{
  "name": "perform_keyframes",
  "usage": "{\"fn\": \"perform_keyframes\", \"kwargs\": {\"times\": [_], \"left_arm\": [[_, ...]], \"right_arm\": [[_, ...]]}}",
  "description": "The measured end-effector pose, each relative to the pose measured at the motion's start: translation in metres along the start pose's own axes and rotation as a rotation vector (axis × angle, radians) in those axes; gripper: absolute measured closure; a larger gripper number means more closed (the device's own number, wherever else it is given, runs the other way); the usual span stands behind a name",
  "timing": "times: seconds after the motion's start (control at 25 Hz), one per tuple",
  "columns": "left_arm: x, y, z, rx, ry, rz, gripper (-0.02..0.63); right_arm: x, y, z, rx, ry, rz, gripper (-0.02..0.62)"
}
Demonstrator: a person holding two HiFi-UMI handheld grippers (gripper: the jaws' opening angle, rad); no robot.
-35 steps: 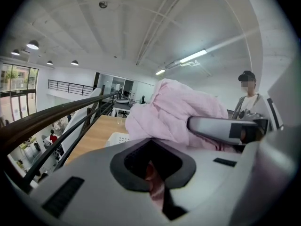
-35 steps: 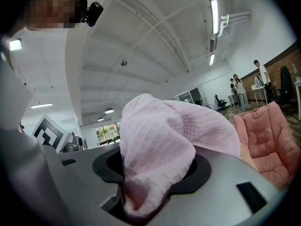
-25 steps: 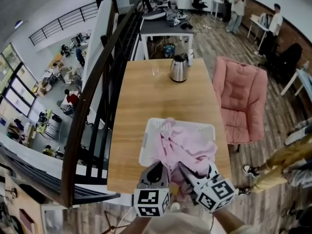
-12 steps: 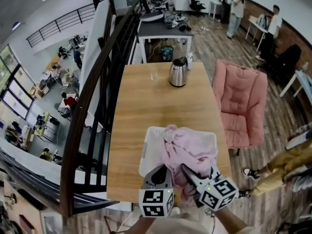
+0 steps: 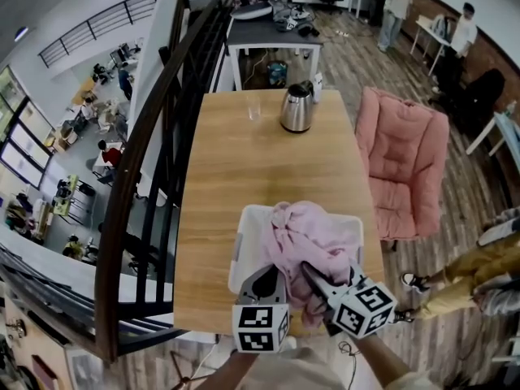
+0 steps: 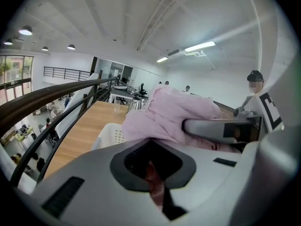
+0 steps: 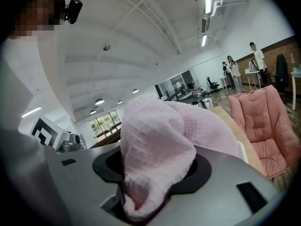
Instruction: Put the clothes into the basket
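At the near edge of the scene both grippers sit side by side. The left gripper (image 5: 265,284) has its fingers pressed together on a thin fold of pink cloth, which shows in the slot between them in the left gripper view. Just to its right, the right gripper (image 5: 318,280) pinches a thicker wad of the same waffle-knit fabric, which bulges out over its fingers.

The pink garment (image 5: 311,236) rises from both grips and bunches away toward the far side, so its bulk lies straight ahead of the fingers and neither hand is clearly nearer to it. Directly under the bundle is the white perforated basket (image 5: 243,236), with its long side running left to right across the near end of the desk (image 5: 260,165). The cloth covers most of the basket's opening and appears to be partly held up above it, not settled inside. I cannot tell whether anything else lies beneath it.

Lowering and letting go looks like the remaining step.

At the desk's far end stand a steel kettle (image 5: 296,109) and, left of it, a clear glass (image 5: 254,111), both well apart from the basket.
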State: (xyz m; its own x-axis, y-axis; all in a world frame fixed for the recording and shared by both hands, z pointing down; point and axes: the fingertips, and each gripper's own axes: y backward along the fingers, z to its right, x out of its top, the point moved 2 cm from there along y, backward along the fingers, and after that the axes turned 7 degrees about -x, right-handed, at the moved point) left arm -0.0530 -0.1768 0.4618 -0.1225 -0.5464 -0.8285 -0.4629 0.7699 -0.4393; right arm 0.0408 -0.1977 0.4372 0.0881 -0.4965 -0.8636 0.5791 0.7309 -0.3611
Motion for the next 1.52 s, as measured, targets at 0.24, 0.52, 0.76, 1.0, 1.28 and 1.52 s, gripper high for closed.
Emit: {"fn": "perform_keyframes", "kwargs": {"times": [0.24, 0.52, 0.76, 1.0, 1.28, 1.52], "left_arm": [[-0.006, -0.016, -0.01, 0.012, 0.014, -0.031, 0.606], [-0.016, -0.031, -0.019, 0.009, 0.035, -0.066, 0.606], [-0.023, -0.045, -0.023, -0.004, 0.048, -0.098, 0.606], [-0.024, -0.054, -0.029, -0.016, 0.039, -0.119, 0.606], [-0.028, -0.064, -0.033, -0.029, 0.023, -0.151, 0.606], [-0.038, -0.081, -0.044, -0.036, 0.018, -0.2, 0.606]], "right_arm": [[-0.008, -0.017, 0.012, 0.0, 0.001, -0.039, 0.353], [-0.024, -0.032, 0.027, -0.017, -0.042, -0.094, 0.351], [-0.038, -0.04, 0.041, -0.047, -0.066, -0.136, 0.348], [-0.052, -0.051, 0.05, -0.074, -0.071, -0.18, 0.348], [-0.065, -0.06, 0.06, -0.109, -0.079, -0.218, 0.347], [-0.075, -0.073, 0.066, -0.137, -0.052, -0.253, 0.345]]}}
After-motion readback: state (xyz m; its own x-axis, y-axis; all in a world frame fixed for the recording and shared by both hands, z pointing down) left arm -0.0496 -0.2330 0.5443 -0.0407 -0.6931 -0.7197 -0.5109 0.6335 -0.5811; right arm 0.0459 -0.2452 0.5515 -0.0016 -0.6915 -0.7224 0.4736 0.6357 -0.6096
